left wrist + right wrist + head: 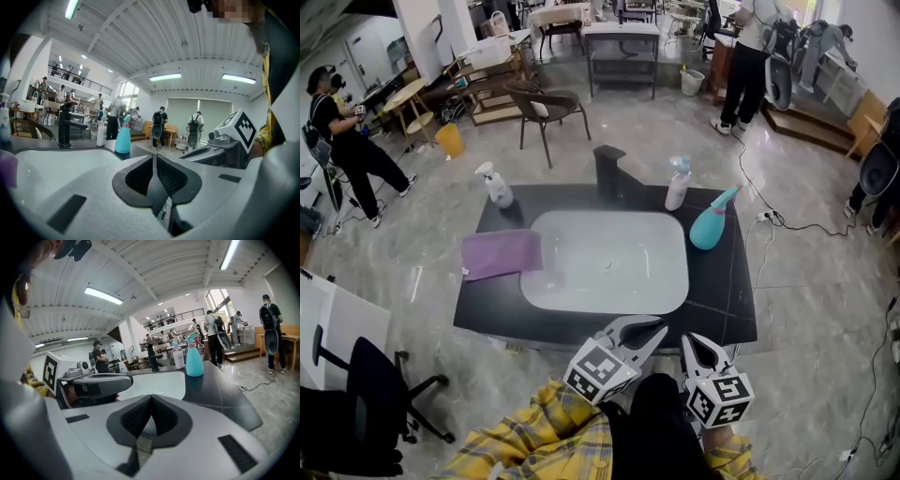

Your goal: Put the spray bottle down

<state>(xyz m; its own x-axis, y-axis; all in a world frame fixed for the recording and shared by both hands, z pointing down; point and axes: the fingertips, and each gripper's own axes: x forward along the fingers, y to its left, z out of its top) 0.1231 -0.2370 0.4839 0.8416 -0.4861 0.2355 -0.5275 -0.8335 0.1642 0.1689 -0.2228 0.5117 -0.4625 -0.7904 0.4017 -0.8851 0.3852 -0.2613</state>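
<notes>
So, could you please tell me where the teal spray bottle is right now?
In the head view, the teal spray bottle stands on the dark counter right of the white sink, beside the white bottle by the faucet.

Teal spray bottle (709, 228), purple cloth (502, 253), white sink (609, 267)

Counter (727, 300); purple cloth (502, 252); teal spray bottle (711, 225)

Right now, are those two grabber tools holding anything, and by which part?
Nothing is held: the left gripper and the right gripper are both shut and empty.
</notes>
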